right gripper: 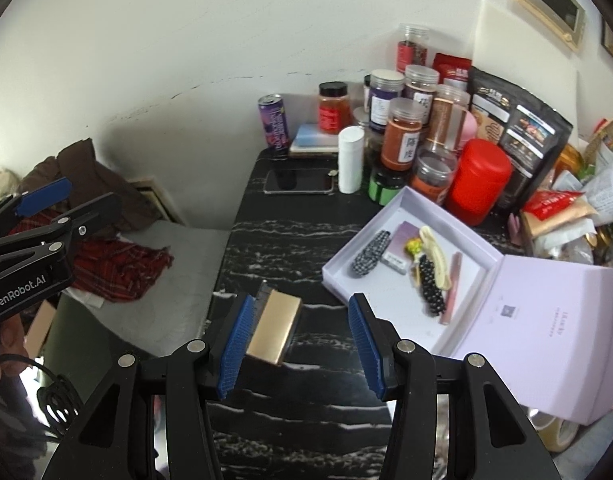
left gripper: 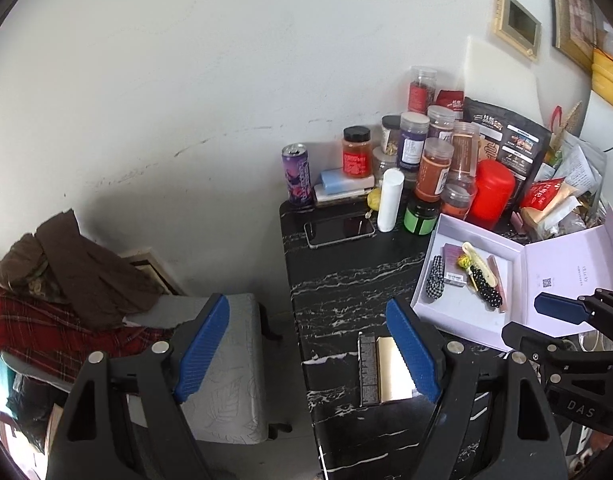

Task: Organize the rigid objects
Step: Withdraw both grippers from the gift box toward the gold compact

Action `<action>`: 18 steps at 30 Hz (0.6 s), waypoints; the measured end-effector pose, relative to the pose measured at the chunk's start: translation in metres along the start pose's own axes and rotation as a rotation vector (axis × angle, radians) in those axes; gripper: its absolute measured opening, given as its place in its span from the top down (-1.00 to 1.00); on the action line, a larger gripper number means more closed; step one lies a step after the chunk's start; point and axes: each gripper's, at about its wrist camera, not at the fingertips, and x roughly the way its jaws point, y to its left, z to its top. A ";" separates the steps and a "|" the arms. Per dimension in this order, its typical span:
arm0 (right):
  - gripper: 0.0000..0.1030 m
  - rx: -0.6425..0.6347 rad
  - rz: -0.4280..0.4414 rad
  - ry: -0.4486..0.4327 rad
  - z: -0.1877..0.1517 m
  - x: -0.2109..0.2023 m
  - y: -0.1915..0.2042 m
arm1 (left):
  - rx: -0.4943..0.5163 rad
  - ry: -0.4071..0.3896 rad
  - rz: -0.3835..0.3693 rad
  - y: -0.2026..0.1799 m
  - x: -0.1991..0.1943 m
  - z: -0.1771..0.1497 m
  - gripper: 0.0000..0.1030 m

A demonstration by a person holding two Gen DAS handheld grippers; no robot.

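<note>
The right gripper (right gripper: 296, 346) is spread wide and holds nothing; its left pad is just beside the gold case (right gripper: 273, 330), whether touching I cannot tell. The left gripper (left gripper: 312, 350) is also spread and empty, over the table's left edge. The case lies near the front edge of the table (right gripper: 290, 224), left of the open box (right gripper: 390, 216). Clips (right gripper: 430, 284) and small items already lie in the box; the case, the phone (right gripper: 298, 181) and the rear jars (right gripper: 400, 134) seem left to sort.
</note>
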 end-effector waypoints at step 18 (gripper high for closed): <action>-0.14 -0.038 0.011 0.132 -0.015 0.080 0.001 | -0.051 0.166 -0.090 -0.010 0.077 -0.058 -0.58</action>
